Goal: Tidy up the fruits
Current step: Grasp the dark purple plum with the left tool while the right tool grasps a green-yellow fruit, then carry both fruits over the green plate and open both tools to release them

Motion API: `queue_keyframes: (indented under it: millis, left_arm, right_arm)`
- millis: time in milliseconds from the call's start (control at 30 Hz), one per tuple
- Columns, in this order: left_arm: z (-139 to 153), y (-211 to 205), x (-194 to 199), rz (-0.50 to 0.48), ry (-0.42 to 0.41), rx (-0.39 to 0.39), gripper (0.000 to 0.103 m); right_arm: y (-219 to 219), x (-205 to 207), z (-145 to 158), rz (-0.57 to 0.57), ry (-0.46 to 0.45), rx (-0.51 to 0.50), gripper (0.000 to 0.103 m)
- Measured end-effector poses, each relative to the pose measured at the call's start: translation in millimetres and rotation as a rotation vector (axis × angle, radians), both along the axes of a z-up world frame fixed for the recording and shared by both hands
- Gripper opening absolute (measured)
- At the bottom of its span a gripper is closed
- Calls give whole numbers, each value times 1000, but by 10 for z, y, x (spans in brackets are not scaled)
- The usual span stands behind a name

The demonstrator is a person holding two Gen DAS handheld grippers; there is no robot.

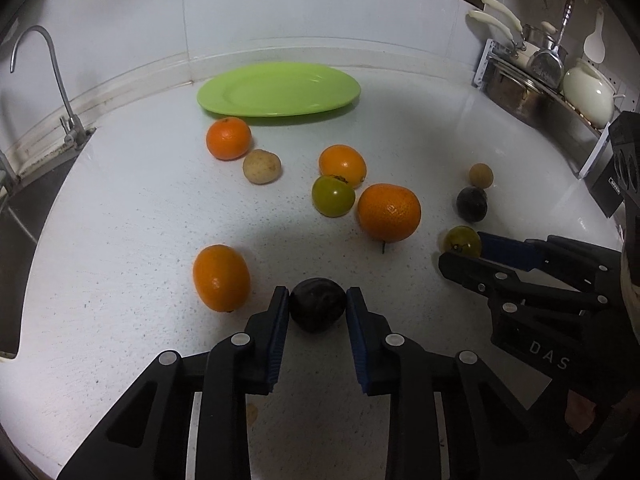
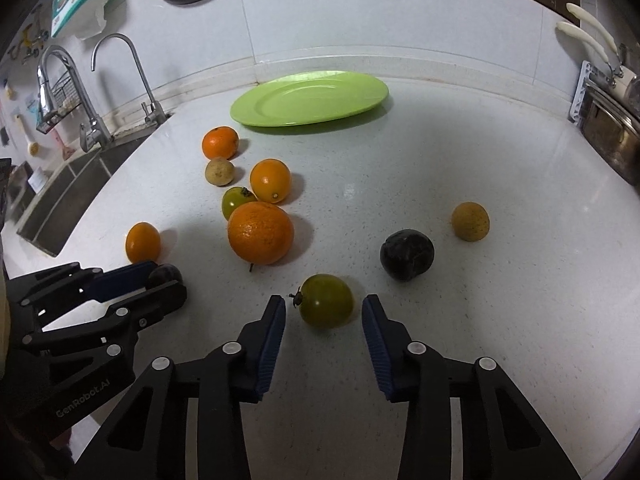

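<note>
left gripper [image 1: 317, 300] has its jaws pinched on a dark plum [image 1: 317, 304] sitting on the counter [image 1: 140, 220], both pads touching it, with a small orange [image 1: 221, 278] just left of the jaws. right gripper [image 2: 324, 312] is spread wide around a green fruit [image 2: 327, 300], pads clear of it on both sides. green plate [image 2: 310, 98] sits well ahead of both jaws, nothing on it.
</note>
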State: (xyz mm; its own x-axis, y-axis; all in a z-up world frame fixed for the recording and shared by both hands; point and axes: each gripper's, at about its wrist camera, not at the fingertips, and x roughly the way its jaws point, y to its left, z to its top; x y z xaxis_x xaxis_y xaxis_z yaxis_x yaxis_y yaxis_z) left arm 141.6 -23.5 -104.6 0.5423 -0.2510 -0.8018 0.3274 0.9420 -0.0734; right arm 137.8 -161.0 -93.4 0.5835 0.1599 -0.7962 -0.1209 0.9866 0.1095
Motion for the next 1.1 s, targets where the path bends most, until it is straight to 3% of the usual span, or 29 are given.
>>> queue_keyframes:
  millis: [100,333,667,1100]
  left_arm:
    - [2,8,20,-2,4,-5,29]
    - [81,-2,33,-17,-12,-11,28]
    - [399,54,99,-27,-103,-3,28]
    - [789,172,559,-71,-198,16,28]
  right_arm:
    - [-4,10,-2,0,1,1,32]
    - [-10,-12,76,3,-8,15,31]
    - [72,0,427,43,-82,6,31]
    - [178,389,796,54,-158,54,31]
